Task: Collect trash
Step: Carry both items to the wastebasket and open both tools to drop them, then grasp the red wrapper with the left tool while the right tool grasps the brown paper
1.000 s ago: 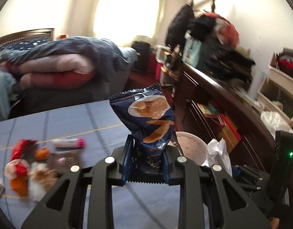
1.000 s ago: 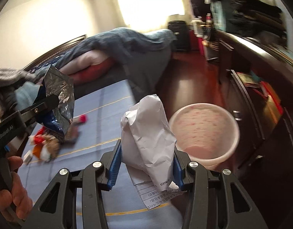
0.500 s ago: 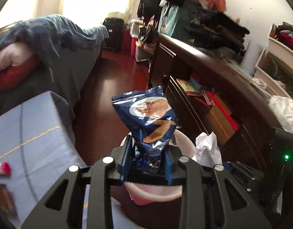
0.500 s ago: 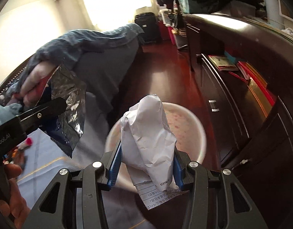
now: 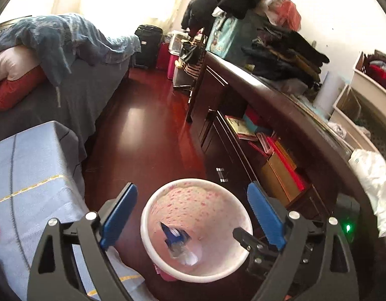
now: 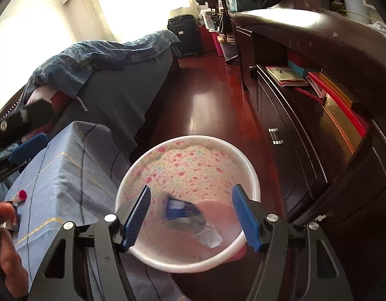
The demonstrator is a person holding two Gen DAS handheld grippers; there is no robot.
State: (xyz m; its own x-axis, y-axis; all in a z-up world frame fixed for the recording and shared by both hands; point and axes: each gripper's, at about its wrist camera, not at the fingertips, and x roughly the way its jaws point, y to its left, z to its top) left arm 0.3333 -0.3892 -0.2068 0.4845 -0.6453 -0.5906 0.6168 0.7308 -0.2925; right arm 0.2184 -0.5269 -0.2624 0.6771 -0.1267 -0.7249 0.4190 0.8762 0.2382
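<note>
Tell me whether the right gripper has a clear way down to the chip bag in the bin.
Probably yes. The right gripper hangs over the bin, jaws opening and empty, and the chip bag lies uncovered beside the crumpled paper.

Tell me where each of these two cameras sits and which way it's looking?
Left wrist: on the left gripper, looking down into the flowered bin; its opening jaws show, nothing between them.
Right wrist: on the right gripper, over that bin; its opening jaws and a hand show.
Shared: bin, blue chip bag, bed, dresser.
</note>
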